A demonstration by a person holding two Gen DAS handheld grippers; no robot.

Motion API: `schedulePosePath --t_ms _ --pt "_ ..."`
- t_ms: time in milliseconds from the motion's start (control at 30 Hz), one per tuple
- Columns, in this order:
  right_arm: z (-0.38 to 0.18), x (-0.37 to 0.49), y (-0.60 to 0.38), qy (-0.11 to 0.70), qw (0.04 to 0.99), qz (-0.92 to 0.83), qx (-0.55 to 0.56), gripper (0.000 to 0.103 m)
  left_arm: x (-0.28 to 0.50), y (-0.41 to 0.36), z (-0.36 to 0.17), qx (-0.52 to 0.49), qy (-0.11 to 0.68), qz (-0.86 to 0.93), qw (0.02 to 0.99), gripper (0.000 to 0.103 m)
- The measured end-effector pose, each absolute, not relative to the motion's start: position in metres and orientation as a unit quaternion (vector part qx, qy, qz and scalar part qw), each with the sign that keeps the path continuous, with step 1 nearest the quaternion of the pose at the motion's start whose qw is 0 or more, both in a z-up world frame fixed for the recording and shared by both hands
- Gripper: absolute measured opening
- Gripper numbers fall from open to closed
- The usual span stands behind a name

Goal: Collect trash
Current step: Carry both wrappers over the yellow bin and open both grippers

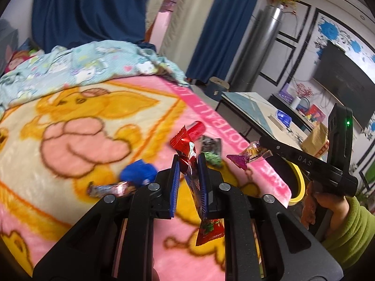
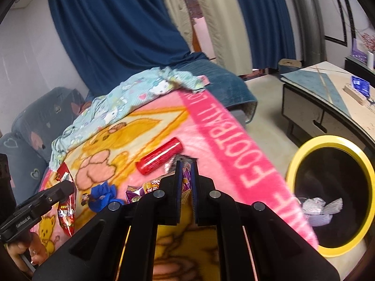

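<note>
Pink blanket [image 2: 225,126] on the bed carries the litter; yellow-rimmed bin [image 2: 304,149] sits on the floor just beside it. Your left gripper [image 1: 189,161] fingers are clamped on a red foil wrapper [image 1: 208,231], lifted and dangling. Right gripper [image 2: 185,166] pinches a purple candy wrapper [image 2: 186,175]. Both are light, crinkly and slippery, so grip mid-body, not the frilly ends. Red tube [image 2: 159,155] remains loose.

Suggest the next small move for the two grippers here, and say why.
Probably carry the right gripper, shut on the purple-and-yellow snack wrapper, over to the yellow-rimmed black bin and release. The bin sits just beyond the pink blanket's edge and already holds a silver wrapper. The left gripper, clamping its red foil packet, can follow.
</note>
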State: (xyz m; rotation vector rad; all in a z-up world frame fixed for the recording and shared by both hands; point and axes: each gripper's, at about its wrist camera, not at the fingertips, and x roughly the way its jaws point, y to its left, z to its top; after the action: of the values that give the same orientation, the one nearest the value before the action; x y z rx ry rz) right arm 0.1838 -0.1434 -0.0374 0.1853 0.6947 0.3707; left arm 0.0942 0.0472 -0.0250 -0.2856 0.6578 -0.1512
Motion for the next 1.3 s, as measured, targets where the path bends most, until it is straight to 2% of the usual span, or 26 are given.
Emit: schedulePosePath --t_ms 1300 --pt "-0.013 0.171 -0.327 0.282 0.945 -0.017 0.166 0.007 0.170 -0.092 -0.002 -0.063 0.308 -0.206 0.927 0.010"
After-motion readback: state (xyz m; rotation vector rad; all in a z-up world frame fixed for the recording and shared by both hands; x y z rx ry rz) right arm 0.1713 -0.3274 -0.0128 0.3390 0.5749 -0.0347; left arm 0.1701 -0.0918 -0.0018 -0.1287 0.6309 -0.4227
